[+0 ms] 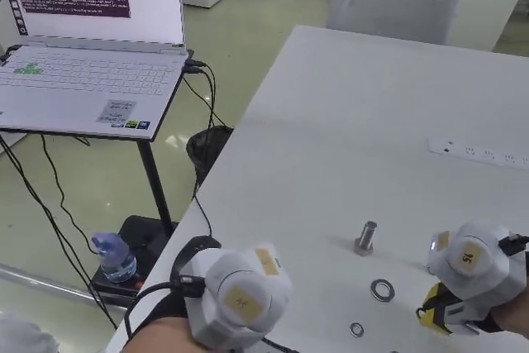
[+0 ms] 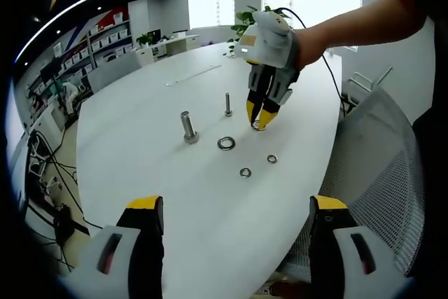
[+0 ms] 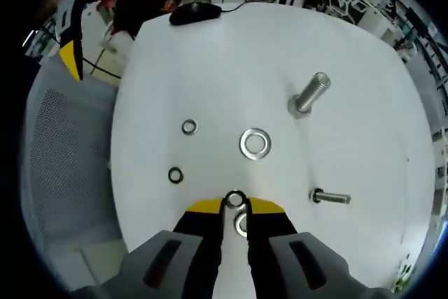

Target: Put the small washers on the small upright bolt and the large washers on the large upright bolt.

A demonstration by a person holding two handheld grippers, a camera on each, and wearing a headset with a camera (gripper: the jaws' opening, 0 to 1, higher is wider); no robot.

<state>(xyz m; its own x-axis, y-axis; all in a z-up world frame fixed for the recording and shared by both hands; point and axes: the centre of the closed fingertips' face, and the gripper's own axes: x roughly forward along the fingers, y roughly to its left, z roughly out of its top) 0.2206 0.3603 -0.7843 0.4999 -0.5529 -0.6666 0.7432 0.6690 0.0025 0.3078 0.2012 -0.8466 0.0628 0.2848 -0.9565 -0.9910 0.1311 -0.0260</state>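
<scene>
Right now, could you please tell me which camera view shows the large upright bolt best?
The right gripper view: the large bolt looks largest and clearest there, shaft and head unobstructed. The left gripper view shows it whole but smaller, side-on; the head view shows it small, from above.

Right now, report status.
Left hand-held gripper open, empty. Right hand-held gripper shut on a washer. Large bolt, small bolt both bare; large washer, two small washers loose. Nothing in the way.
</scene>
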